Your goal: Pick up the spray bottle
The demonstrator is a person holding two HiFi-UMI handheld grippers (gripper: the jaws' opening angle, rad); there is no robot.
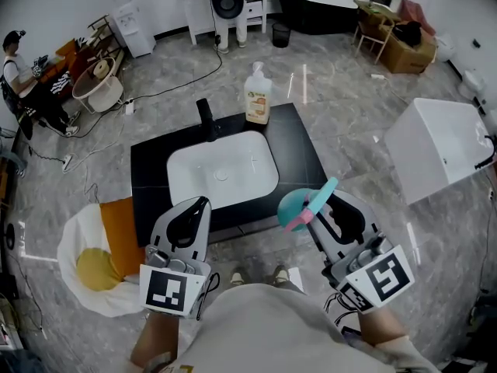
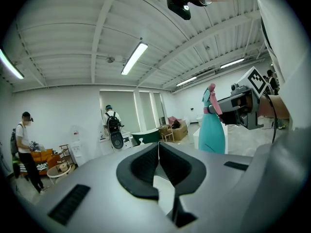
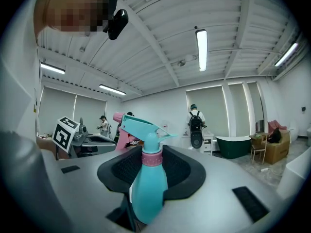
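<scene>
The spray bottle is teal with a pink collar and a pink trigger. My right gripper is shut on its body and holds it up in front of the sink counter. In the right gripper view the spray bottle stands upright between the black pads, nozzle pointing right. My left gripper is at the lower left, its jaws shut with nothing between them. The left gripper view shows its pads meeting at the tips, with the spray bottle off to the right.
A white basin is set in a black counter, with a black faucet and a soap pump bottle at the back. A white tub stands at the right, and a yellow and orange seat at the left. People stand further back.
</scene>
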